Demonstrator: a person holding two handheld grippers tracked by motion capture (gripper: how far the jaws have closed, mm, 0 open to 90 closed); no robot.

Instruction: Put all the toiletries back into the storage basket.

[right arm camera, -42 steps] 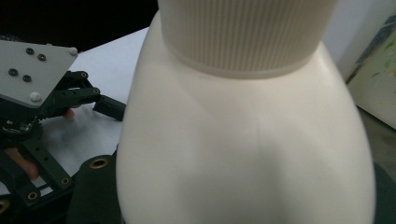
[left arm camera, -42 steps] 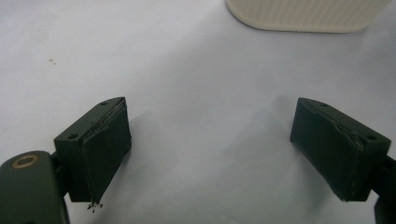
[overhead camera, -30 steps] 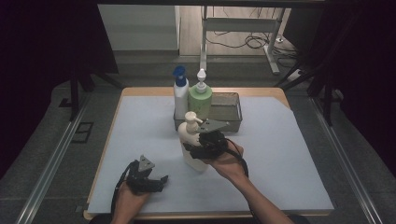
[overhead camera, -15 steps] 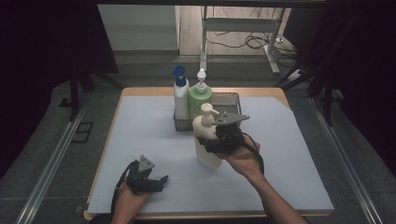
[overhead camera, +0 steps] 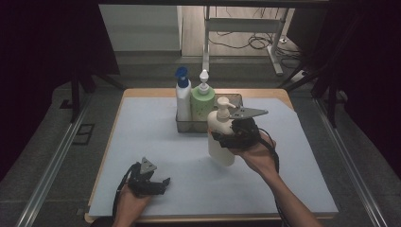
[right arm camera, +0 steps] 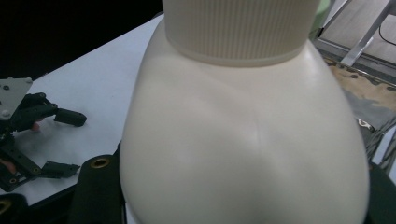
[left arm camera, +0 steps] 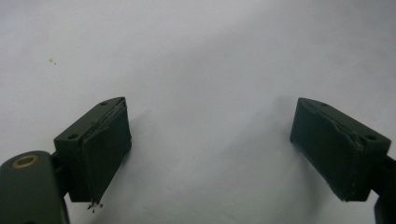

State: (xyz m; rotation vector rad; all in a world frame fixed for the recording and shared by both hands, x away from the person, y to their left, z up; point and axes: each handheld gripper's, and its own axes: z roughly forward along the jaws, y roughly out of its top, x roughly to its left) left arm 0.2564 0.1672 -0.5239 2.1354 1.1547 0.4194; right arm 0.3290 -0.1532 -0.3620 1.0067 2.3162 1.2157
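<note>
Since earlier frame, cream pump bottle [overhead camera: 221,137] carried right and up toward wire basket [overhead camera: 239,100] at frame centre — right gripper [overhead camera: 232,135] clamps its body, upright, lifted off table [overhead camera: 293,189]. Left gripper [overhead camera: 150,182] lower left — jaws spread, empty, resting.

Laboratory or recording workroom, not a home. Wooden worktop [overhead camera: 283,93] covered with a plain pale sheet [overhead camera: 151,123], set apart on grey floor [overhead camera: 56,156]. Metal rails [overhead camera: 52,170] along both sides of the worktop. Dark curtains [overhead camera: 47,42] to the left and right, closing off the area. Behind, a bare metal frame stand [overhead camera: 272,47] and loose black cables [overhead camera: 246,40] on a lighter floor. Pump and spray bottles grouped in a wire basket [overhead camera: 236,101] at the rear edge as test props.
</note>
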